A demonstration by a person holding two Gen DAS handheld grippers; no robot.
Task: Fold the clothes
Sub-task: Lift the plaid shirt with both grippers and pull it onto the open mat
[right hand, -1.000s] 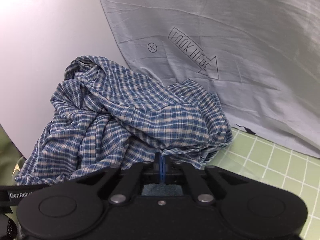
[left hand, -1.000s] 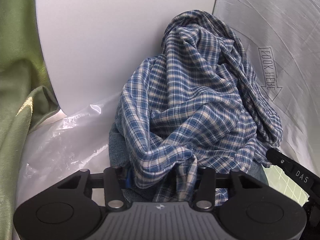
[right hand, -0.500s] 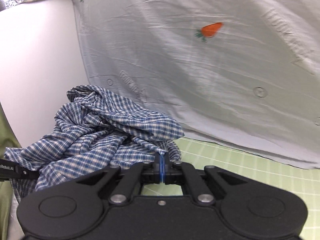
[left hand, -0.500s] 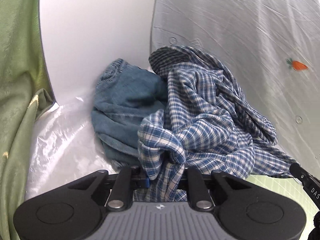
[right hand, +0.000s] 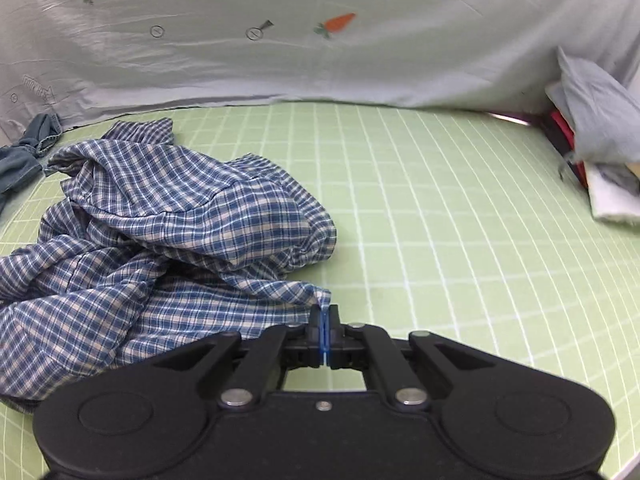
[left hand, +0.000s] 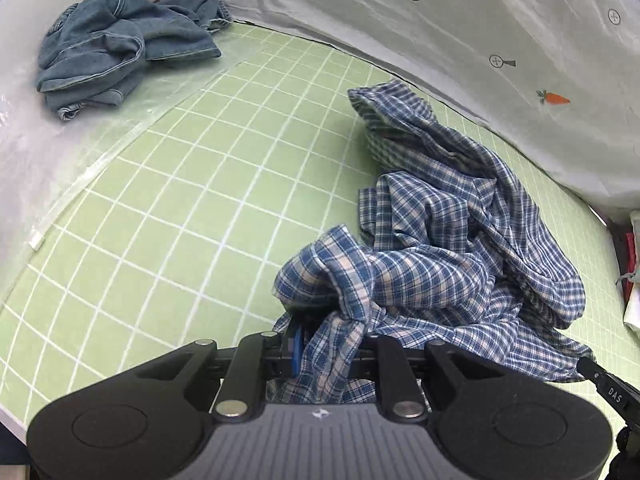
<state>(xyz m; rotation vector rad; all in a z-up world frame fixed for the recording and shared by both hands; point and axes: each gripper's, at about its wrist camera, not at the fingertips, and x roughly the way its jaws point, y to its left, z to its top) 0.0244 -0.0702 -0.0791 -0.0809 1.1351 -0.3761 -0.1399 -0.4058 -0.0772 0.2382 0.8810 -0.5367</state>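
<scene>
A crumpled blue and white plaid shirt (left hand: pixel 452 248) lies on the green gridded mat (left hand: pixel 200 208). My left gripper (left hand: pixel 326 344) is shut on a bunched fold of it at the near edge of the heap. In the right wrist view the same shirt (right hand: pixel 160 232) spreads to the left, and my right gripper (right hand: pixel 324 328) is shut on a thin corner of its fabric. A tip of the right gripper shows at the lower right of the left wrist view, beside the shirt's hem.
A heap of blue denim clothing (left hand: pixel 120 48) rests on clear plastic at the mat's far left. A grey printed cloth backdrop (right hand: pixel 320 40) hangs behind the mat. Folded clothes (right hand: pixel 600 160) are stacked at the right edge. Bare mat (right hand: pixel 460 240) stretches right of the shirt.
Both grippers have carried the plaid shirt sideways off the denim heap and out over the green mat. The denim now stays behind at the far left.
</scene>
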